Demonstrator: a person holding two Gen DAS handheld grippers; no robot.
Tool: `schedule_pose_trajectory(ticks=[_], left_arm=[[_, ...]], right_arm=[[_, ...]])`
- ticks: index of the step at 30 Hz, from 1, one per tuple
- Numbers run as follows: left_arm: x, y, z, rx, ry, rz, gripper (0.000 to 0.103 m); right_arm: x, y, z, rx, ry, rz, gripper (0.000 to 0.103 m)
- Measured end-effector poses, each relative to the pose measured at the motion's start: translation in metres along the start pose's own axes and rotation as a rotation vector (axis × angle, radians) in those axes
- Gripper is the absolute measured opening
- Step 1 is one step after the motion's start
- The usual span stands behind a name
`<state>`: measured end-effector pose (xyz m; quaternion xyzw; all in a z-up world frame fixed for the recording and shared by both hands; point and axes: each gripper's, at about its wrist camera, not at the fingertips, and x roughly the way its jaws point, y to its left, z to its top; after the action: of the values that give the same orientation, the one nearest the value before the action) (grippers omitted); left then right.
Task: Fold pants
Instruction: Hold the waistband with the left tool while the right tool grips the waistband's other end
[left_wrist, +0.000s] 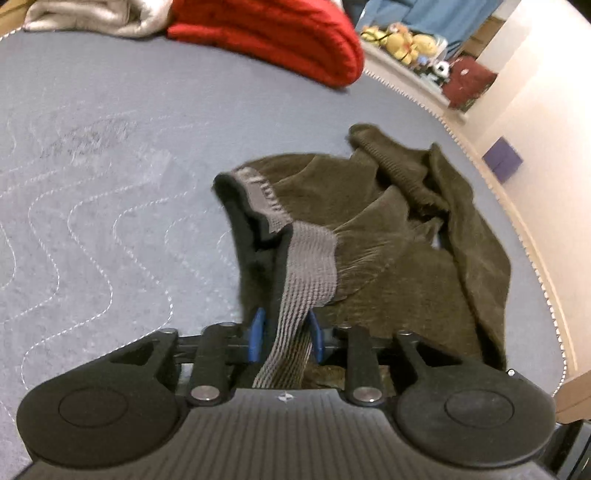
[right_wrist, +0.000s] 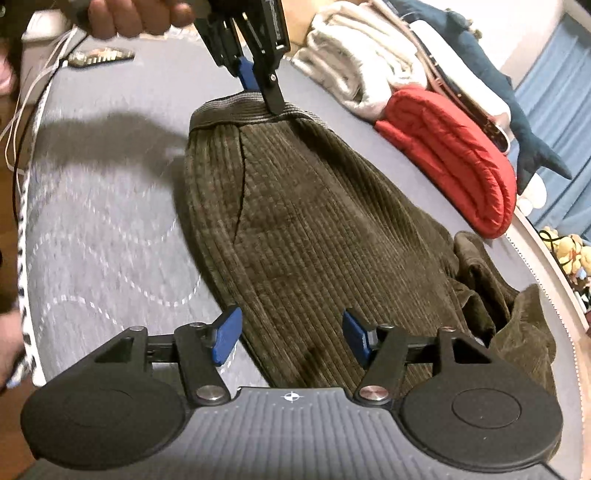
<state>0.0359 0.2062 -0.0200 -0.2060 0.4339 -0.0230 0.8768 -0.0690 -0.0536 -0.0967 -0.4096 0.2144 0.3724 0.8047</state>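
Dark olive corduroy pants (right_wrist: 303, 221) lie on a blue-grey quilted mattress (right_wrist: 103, 236), legs bunched toward the right edge (left_wrist: 413, 192). My left gripper (left_wrist: 284, 332) is shut on the grey ribbed waistband (left_wrist: 310, 258) and lifts it; it also shows in the right wrist view (right_wrist: 258, 81), pinching the waistband (right_wrist: 236, 109) from above. My right gripper (right_wrist: 291, 336) is open, its blue pads either side of the lower pants fabric, holding nothing.
A folded red quilted item (right_wrist: 454, 155) and pale blankets (right_wrist: 354, 55) lie at the back of the mattress. A blue shark plush (right_wrist: 517, 110) and yellow soft toys (left_wrist: 406, 40) sit beyond. White cables (right_wrist: 33, 92) hang at the left edge. A purple block (left_wrist: 502, 162) is on the floor.
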Motion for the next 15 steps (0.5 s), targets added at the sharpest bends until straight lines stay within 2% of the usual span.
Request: schedule_pose_trajectory(ticks=[4,6,7,8,9,10,12,14,15], left_arm=[[0.020,0.002,0.012,-0.049,0.034,-0.055,0.068],[0.031,0.003,0.015,-0.068,0.047,-0.061,0.072],[0.039,0.004,0.018,-0.081,0.062,-0.075,0.073],[0.045,0.006,0.019,-0.091,0.080,-0.089,0.073],[0.051,0.003,0.020,-0.094,0.092,-0.093,0.073],[0.058,0.000,0.020,-0.089,0.105,-0.088,0.073],[0.069,-0.006,0.021,-0.057,0.116,-0.060,0.071],[0.076,-0.011,0.021,-0.028,0.116,-0.031,0.058],[0.076,-0.012,0.021,-0.020,0.111,-0.019,0.046]], right_arm=[[0.006,0.002,-0.003,-0.005,0.010,0.010,0.062],[0.007,-0.003,-0.002,0.010,0.010,0.029,0.059],[0.010,-0.009,-0.001,0.012,0.011,0.044,0.049],[0.012,-0.010,0.000,0.013,0.013,0.067,0.042],[0.012,-0.011,-0.001,0.016,0.012,0.095,0.028],[0.012,-0.009,-0.001,0.015,0.011,0.111,0.020],[0.013,-0.006,-0.002,0.000,0.004,0.108,0.016],[0.011,-0.006,-0.001,-0.007,-0.003,0.112,0.013],[0.009,-0.007,-0.001,-0.010,-0.009,0.116,0.011]])
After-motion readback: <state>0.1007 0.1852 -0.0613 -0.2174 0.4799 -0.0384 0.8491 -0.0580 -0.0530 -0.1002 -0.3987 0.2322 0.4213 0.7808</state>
